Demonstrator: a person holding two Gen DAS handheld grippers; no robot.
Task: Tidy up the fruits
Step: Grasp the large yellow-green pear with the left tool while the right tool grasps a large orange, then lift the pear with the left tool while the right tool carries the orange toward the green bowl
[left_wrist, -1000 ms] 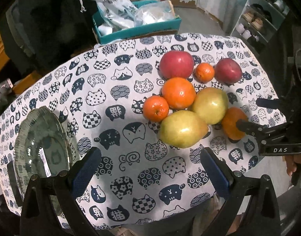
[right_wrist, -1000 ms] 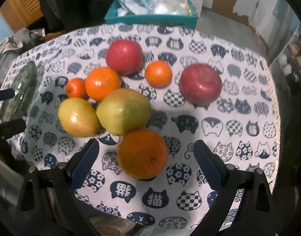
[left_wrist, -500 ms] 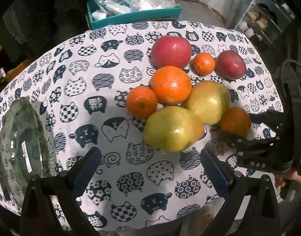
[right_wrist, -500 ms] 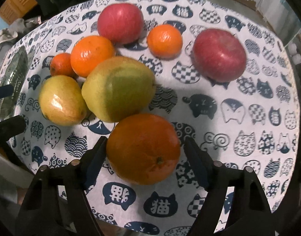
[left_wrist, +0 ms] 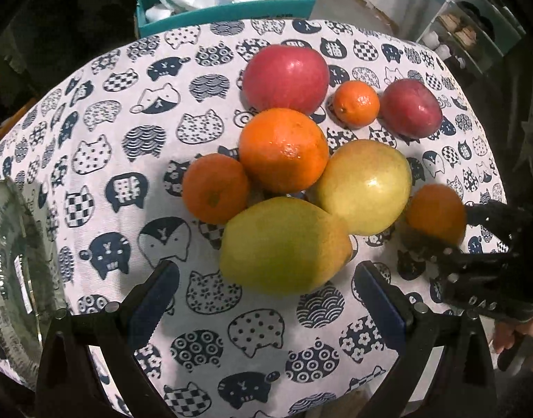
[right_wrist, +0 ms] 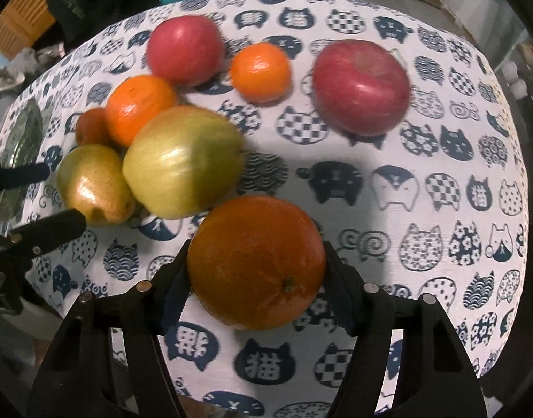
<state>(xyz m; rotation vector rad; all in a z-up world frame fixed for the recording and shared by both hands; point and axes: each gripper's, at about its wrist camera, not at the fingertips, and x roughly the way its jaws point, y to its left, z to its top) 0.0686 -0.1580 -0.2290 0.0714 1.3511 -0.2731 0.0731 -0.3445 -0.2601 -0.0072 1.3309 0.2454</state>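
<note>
Fruit lies clustered on the cat-print tablecloth (left_wrist: 134, 139). My right gripper (right_wrist: 256, 271) has a large orange (right_wrist: 254, 261) between its jaws, which are closing; both pads touch its sides. The left wrist view shows this orange (left_wrist: 435, 212) at the right edge, inside the right gripper (left_wrist: 458, 233). My left gripper (left_wrist: 266, 271) stands open just above the near pear (left_wrist: 284, 244), its fingers (left_wrist: 155, 292) apart from the pear. A second pear (left_wrist: 365, 186), another large orange (left_wrist: 284, 149), two mandarins (left_wrist: 214, 188) and two red apples (left_wrist: 285, 76) lie behind.
A clear glass bowl (left_wrist: 8, 278) sits at the table's left edge. A teal box (left_wrist: 231, 7) with plastic bags stands beyond the far edge. Shelving (left_wrist: 475, 24) is at the back right. A hand (left_wrist: 510, 338) shows at the lower right.
Both grippers have come down toward the fruit. The right jaws have narrowed from wide open onto the large orange. The left jaws stay open, now closer over the near pear.
</note>
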